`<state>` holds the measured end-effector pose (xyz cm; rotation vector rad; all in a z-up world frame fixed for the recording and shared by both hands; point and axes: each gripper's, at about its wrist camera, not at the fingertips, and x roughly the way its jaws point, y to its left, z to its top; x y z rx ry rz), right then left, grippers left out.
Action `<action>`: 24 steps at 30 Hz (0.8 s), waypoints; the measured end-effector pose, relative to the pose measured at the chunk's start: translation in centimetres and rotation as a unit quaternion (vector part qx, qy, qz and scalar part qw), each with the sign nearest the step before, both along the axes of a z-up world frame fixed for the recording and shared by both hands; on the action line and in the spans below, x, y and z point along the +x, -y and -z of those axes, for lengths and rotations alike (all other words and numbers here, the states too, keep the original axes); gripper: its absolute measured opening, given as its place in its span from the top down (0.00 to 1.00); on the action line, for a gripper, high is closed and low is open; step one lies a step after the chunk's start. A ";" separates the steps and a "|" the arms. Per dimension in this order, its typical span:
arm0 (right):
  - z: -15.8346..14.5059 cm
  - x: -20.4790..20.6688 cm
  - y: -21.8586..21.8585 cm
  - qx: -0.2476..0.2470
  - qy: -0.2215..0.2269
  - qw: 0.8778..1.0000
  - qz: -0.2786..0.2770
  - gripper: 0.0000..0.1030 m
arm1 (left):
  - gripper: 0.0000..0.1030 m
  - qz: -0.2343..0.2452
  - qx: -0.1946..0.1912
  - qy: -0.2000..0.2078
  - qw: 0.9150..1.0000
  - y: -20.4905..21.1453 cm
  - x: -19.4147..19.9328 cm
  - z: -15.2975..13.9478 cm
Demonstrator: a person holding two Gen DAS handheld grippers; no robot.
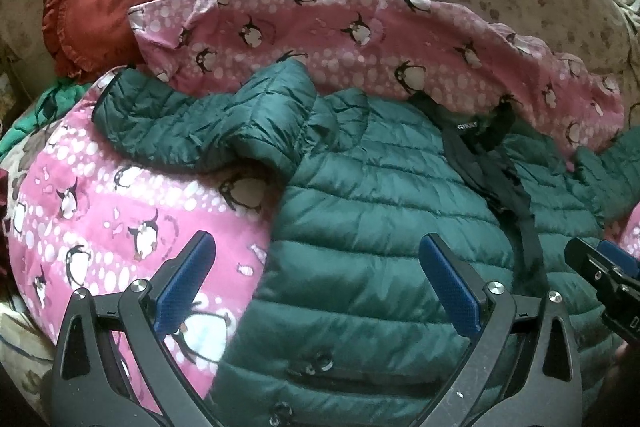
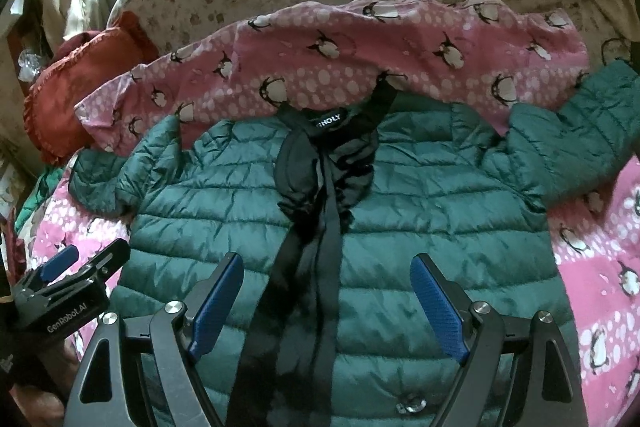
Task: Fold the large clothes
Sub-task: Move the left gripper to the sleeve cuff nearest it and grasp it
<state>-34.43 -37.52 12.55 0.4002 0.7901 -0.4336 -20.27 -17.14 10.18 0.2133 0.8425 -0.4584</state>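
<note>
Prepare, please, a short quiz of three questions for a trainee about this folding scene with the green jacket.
1. True or false: the green quilted jacket lies spread open, front up, on the pink penguin blanket.
2. Multiple choice: the left hand-held gripper is A) shut on a sleeve, B) open and holding nothing, C) shut on the blanket.
3. Fill in: the red ruffled cushion lies beyond the jacket's ____ sleeve, as the cameras see it.

Key:
1. True; the black lining and the neck label show.
2. B; the right hand-held gripper is open too.
3. Left.
</note>
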 end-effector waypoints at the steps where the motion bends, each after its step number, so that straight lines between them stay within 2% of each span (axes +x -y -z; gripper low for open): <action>1: 0.1 0.4 0.1 0.001 0.000 1.000 -0.001 0.18 | 0.01 -0.002 0.002 0.000 1.000 0.1 0.3 0.1; 11: 1.0 2.8 1.5 0.012 0.009 1.000 -0.009 0.18 | 0.01 -0.028 -0.003 -0.012 1.000 -0.6 4.3 0.5; 24: 3.6 6.4 4.1 0.032 -0.019 0.999 -0.007 0.18 | 0.01 -0.070 0.008 -0.021 0.997 -3.0 10.3 1.2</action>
